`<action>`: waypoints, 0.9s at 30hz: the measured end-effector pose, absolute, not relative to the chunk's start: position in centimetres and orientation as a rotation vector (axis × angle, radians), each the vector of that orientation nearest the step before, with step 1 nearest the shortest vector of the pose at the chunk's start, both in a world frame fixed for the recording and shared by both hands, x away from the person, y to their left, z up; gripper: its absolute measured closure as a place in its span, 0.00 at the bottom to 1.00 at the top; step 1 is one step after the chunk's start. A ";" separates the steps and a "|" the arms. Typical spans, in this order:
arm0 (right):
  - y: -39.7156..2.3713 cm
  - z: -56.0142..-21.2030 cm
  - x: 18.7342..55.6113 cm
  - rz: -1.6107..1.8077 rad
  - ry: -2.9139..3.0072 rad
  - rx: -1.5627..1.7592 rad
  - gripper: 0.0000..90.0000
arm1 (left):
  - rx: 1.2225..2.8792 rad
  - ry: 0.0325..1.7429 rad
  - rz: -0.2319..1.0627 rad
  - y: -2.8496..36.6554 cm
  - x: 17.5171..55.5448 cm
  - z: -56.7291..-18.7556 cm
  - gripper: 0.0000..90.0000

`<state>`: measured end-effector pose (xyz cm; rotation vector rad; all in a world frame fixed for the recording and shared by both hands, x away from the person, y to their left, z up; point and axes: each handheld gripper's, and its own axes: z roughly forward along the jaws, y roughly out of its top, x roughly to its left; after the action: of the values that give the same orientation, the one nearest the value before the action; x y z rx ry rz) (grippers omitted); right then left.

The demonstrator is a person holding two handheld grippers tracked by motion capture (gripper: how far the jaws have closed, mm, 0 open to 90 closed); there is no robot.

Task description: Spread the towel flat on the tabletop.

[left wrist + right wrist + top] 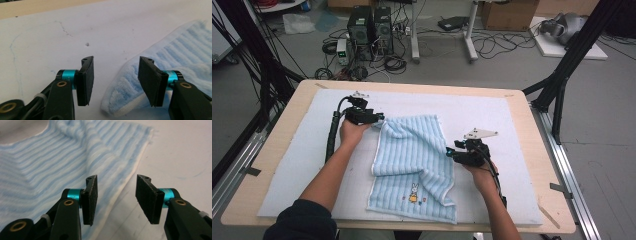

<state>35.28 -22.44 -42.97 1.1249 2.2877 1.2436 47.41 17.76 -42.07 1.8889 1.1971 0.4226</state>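
White mat (492, 120): towel (412, 150) between open tools, ungripped.

A light wooden bench (532, 150) under a pale mat (492, 115) stands on a grey floor (602, 150). Behind it lie tangled cables (392, 62), two black computer towers (371, 27) and a cardboard box (509, 14).

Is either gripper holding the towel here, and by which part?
Neither. Left gripper open at a towel corner; right gripper open over its side edge.
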 end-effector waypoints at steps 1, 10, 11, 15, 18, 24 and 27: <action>-22.5 -42.8 35.7 1.254 2.269 1.139 0.57 | 1.873 1.190 0.421 18.0 47.1 -41.9 0.52; -20.7 -41.9 41.6 1.214 2.283 1.139 0.52 | 1.847 1.181 0.409 20.2 44.6 -42.0 0.52; -20.3 -41.9 42.3 1.204 2.294 1.136 0.52 | 1.853 1.186 0.395 20.3 44.6 -42.1 0.52; -18.9 -42.2 45.0 1.166 2.314 1.127 0.50 | 1.831 1.185 0.398 20.9 44.2 -42.1 0.51; -17.9 -42.4 46.8 1.147 2.326 1.144 0.48 | 1.829 1.185 0.391 21.3 44.1 -42.0 0.51; -16.5 -43.3 49.5 1.113 2.303 1.222 0.53 | 1.827 1.195 0.379 21.6 43.8 -42.2 0.51; -15.7 -43.9 50.0 1.105 2.314 1.246 0.54 | 1.825 1.201 0.374 21.7 43.8 -42.2 0.51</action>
<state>50.01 -15.72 -43.89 1.2459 2.3139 1.1053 43.77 21.66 -42.24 1.8245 1.2008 0.3742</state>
